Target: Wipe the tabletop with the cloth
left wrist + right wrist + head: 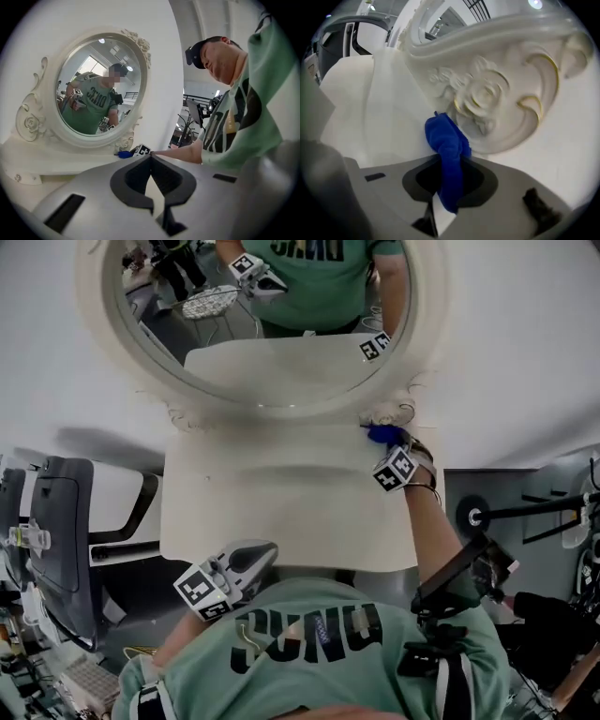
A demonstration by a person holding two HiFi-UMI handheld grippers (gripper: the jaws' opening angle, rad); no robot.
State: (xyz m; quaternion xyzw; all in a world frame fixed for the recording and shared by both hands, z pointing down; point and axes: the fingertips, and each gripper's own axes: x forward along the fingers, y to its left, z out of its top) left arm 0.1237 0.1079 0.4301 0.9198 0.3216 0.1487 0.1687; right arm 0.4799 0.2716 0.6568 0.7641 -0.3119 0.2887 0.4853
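Note:
A blue cloth (447, 150) is clamped between the jaws of my right gripper (449, 161), bunched up against the carved base of the mirror frame (487, 98) at the far right corner of the cream tabletop (281, 512). In the head view the blue cloth (382, 434) shows just beyond the right gripper (389, 448). My left gripper (261, 557) hangs at the near edge of the tabletop, jaws closed with nothing between them. In the left gripper view the left gripper (151, 158) points across the table toward the cloth (124, 154).
An oval mirror (262, 315) in an ornate white frame stands at the back of the table against a white wall. Dark chairs (61, 540) sit left of the table. A black stand (525, 514) and gear lie to the right.

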